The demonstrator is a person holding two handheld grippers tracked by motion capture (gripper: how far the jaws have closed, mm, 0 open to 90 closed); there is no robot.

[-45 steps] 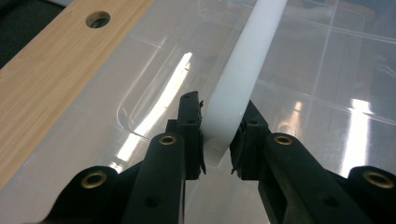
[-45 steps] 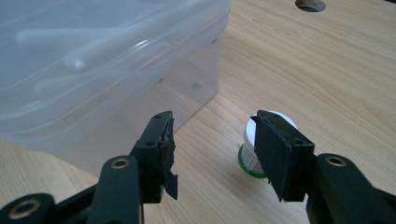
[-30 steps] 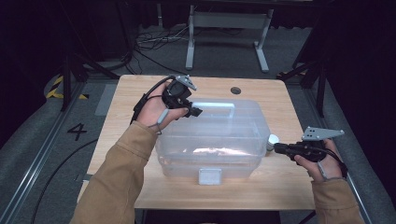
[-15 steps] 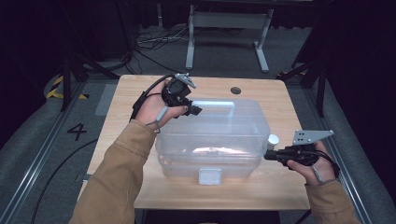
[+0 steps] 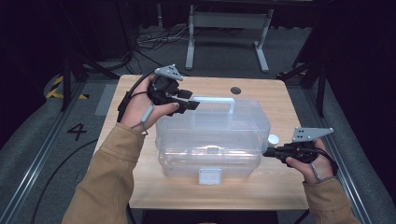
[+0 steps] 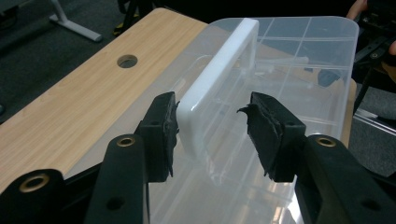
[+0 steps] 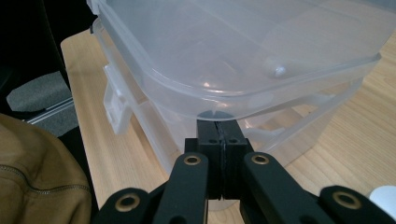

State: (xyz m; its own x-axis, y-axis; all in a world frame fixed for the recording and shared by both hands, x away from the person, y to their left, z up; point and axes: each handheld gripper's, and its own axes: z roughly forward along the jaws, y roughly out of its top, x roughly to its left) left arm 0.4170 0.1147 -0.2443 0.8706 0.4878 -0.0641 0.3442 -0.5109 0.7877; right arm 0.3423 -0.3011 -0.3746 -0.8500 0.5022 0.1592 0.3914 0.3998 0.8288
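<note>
A clear plastic storage box (image 5: 212,135) sits mid-table with its lid on. A white handle (image 5: 215,100) lies flat on the lid. My left gripper (image 5: 189,102) is at the handle's left end. Its jaws have just been opening, and the handle (image 6: 219,74) now stands between them: one pad is close against it, the other well apart. My left gripper (image 6: 212,133) is open. My right gripper (image 5: 267,152) is shut with nothing between its jaws. In the right gripper view its tips (image 7: 223,135) sit against the box (image 7: 243,56) wall, just under the lid's rim.
The box has a white latch (image 5: 209,176) on its front and a clear one (image 7: 114,109) on its side. A small white round object (image 5: 273,139) lies on the wooden table (image 5: 140,186) by the right gripper. A cable hole (image 5: 235,90) is behind the box.
The left gripper's jaws have spread apart from the handle and the hand has lifted a little. The right gripper has edged in toward the box's right side.
</note>
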